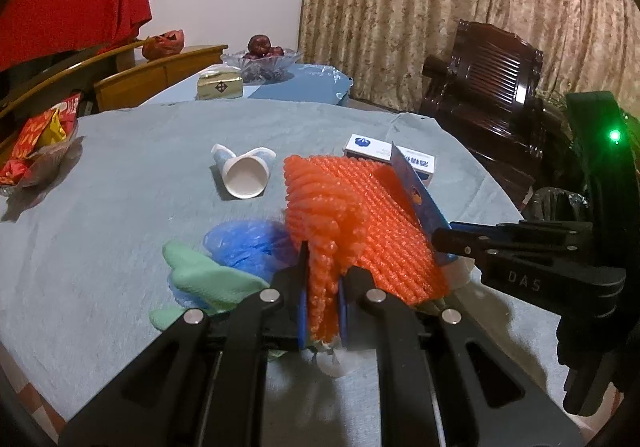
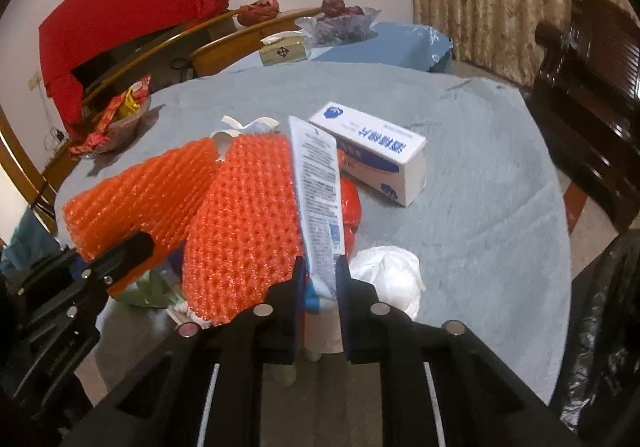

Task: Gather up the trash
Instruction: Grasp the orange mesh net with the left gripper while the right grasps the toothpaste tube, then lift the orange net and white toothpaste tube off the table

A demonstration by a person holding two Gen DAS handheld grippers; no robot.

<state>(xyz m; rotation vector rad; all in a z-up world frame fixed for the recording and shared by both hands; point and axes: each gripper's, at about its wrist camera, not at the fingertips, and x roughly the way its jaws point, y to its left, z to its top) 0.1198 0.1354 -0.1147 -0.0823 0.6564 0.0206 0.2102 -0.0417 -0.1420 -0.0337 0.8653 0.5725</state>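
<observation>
My left gripper (image 1: 323,287) is shut on an orange foam net (image 1: 344,215), lifted over the grey-clothed table (image 1: 120,207). My right gripper (image 2: 320,279) is shut on a flattened white-and-blue tube (image 2: 318,199), held upright; it shows in the left wrist view (image 1: 452,239) at the right with the tube (image 1: 416,191). A second orange net (image 2: 244,231) lies beside the tube. A crushed paper cup (image 1: 246,173), a blue plastic bag (image 1: 244,243), a green wrapper (image 1: 204,279), a white crumpled tissue (image 2: 390,275) and a white-blue box (image 2: 372,151) lie on the table.
A black trash bag (image 2: 600,327) hangs off the table's right edge. A snack bowl (image 1: 36,151) sits at the left. A tissue pack (image 1: 220,85) and fruit bowl (image 1: 262,59) stand at the back. A dark wooden chair (image 1: 488,87) stands at the right.
</observation>
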